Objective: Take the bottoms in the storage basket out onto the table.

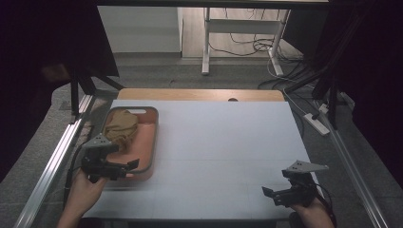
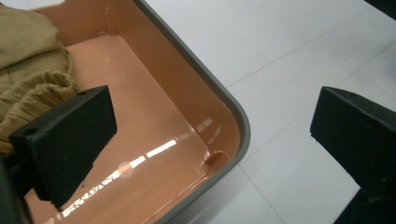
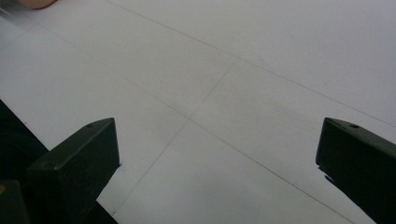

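at the left side of the white table (image 1: 218,142), seen from the high view, a salmon-pink tray (image 1: 148,137) with a grey rim lies with its long side running away from the person, and a bundle of tan cloth (image 1: 120,127) is heaped in its far half. the left gripper (image 1: 129,167) hangs over the tray's near right corner, held by the person's left hand (image 1: 85,187), its grey three-cornered plate on top and its cable trailing back toward the table edge. in the left gripper view its two black jaws stand wide apart and grip nothing: one is over the glossy tray floor just beside the gathered edge of the cloth (image 2: 32,88), the other is outside the tray (image 2: 196,116) over bare table, so the rim corner lies between them. whether either jaw touches the tray cannot be told.

the right gripper (image 1: 270,194) sits well apart from the tray, near the table's front right corner, in the person's right hand (image 1: 311,211), pointing left across the bare surface. in the right gripper view its jaws are likewise spread wide with nothing between them, above plain white table (image 3: 224,93) crossed by faint seam lines; a sliver of the pink tray (image 3: 42,3) shows at the top left corner of that view
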